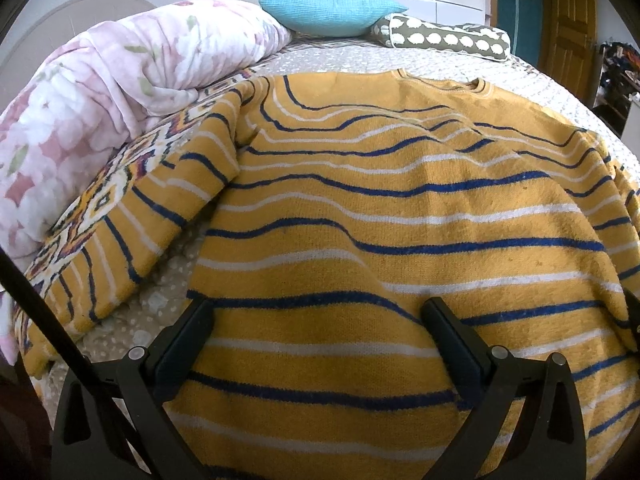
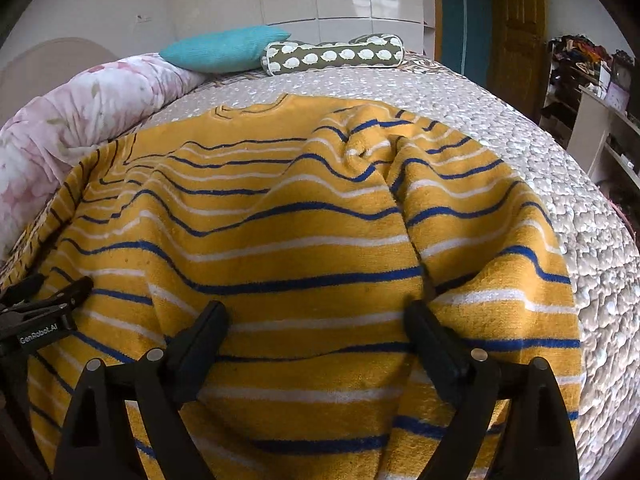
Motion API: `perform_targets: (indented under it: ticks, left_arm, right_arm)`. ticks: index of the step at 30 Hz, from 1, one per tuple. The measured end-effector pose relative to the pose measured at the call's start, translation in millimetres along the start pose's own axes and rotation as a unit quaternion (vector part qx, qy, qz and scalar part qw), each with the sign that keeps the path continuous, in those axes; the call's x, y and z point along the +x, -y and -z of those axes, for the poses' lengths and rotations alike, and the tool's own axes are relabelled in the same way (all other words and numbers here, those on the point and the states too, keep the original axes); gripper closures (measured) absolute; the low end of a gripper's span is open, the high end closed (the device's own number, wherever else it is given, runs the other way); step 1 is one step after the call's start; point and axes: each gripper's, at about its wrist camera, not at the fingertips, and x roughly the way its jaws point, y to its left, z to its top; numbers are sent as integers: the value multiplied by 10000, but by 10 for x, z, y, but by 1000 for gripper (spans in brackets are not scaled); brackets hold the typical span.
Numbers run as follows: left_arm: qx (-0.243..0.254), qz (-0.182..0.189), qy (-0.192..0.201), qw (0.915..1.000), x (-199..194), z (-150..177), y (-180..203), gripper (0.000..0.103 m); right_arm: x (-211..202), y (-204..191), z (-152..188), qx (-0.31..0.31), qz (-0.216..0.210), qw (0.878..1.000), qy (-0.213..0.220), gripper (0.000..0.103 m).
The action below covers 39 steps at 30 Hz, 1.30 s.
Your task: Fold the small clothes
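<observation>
A yellow sweater (image 1: 400,216) with blue and white stripes lies spread on the bed, collar at the far side; it also shows in the right wrist view (image 2: 280,248). Its left sleeve (image 1: 160,216) lies out to the left. Its right sleeve (image 2: 480,216) is folded over the body. My left gripper (image 1: 320,312) is open, fingers wide, low over the sweater's near hem. My right gripper (image 2: 316,316) is open too, over the hem further right. The left gripper also shows at the left edge of the right wrist view (image 2: 52,292).
A rolled pink floral duvet (image 1: 100,100) lies along the bed's left. A teal cushion (image 1: 328,12) and a spotted bolster (image 1: 444,38) sit at the far end. The grey dotted bedspread (image 2: 540,168) extends right. Shelves (image 2: 592,92) stand at the far right.
</observation>
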Motion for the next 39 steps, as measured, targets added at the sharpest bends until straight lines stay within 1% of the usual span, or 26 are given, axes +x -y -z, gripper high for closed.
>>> perform_targets:
  ticks: [3,11,17,21,23,27,31,36,39]
  left_arm:
    - [-65,72,-31,9999,6,18,-5,0]
    - [-54,-10,84,9999,-18,52,-16,0]
    - [-137,16,137,9998,-51,97,-39,0]
    - [-192,97,129,9997,-67,132,-65,0]
    - [-232,156,121,9995,-81,160,-82,0]
    - [-321,226,229,9990,-139,259,-98,0]
    - [-288,230,286,9989,-190,325,-78,0]
    - [-74,395,354,9986,-320,507,-106,0]
    - [64,277,499,9983,-455,669,-137,0]
  right_arm:
    - [5,-8,2,-18,1,10000,-9,9]
    - [12,-17,2,-16,5,10000,-16,8]
    - [47,-99,-4,-186,198,9995,-141,7]
    - [89,-107,-35,-243,185,9992,-265,3]
    - [91,-111,-33,-243,202,9992,-243,3]
    - [79,-113,-18,-210,203,9994,-187,3]
    - [65,-118,-4,-197,223,9995,-141,3]
    - [51,-122,4,-181,218,9995,-112,3]
    - [46,-128,11,-176,230,9995,-97,3]
